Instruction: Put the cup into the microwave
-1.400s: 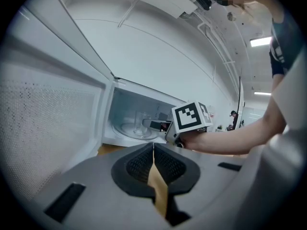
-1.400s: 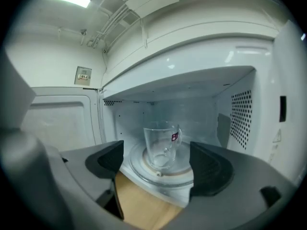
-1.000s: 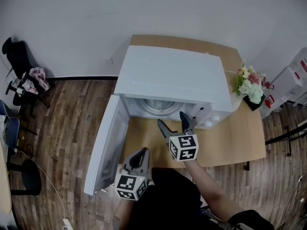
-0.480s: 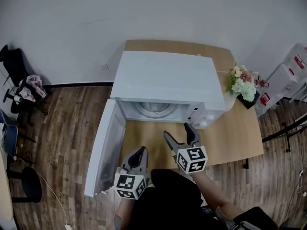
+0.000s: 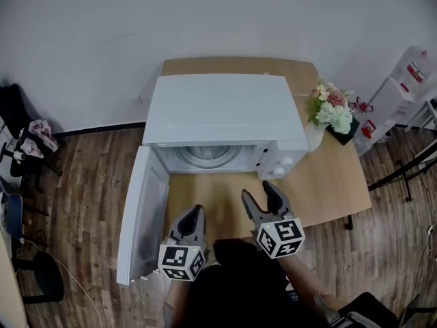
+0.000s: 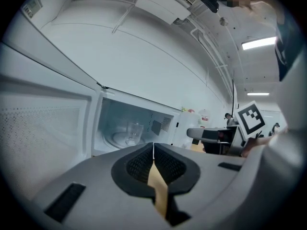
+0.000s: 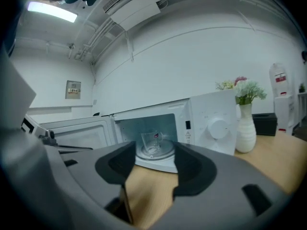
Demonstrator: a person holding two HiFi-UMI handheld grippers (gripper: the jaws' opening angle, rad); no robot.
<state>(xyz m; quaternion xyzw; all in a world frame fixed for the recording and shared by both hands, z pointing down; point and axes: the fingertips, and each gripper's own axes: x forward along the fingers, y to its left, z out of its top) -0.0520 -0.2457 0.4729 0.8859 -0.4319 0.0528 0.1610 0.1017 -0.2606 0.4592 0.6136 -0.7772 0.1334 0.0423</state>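
Note:
A clear glass cup point(image 7: 152, 142) point(image 6: 133, 133) stands upright on the turntable inside the white microwave point(image 5: 218, 111). The microwave's door point(image 5: 140, 217) hangs wide open to the left. My right gripper point(image 5: 259, 193) point(image 7: 153, 162) is in front of the opening, well back from the cup; its jaws are closing with nothing between them. My left gripper point(image 5: 194, 215) point(image 6: 153, 150) sits lower left of it, beside the door, its jaws shut and empty. From the head view the cup is hidden under the microwave's roof.
The microwave rests on a wooden table point(image 5: 328, 190). A white vase of flowers point(image 5: 332, 115) point(image 7: 246, 128) stands right of it. A chair with clothes point(image 5: 27, 139) is far left on the wood floor, and white equipment point(image 5: 399, 87) at the right.
My right gripper has drawn back from the microwave's mouth toward the person, and its jaws have narrowed. The left gripper has stayed where it was.

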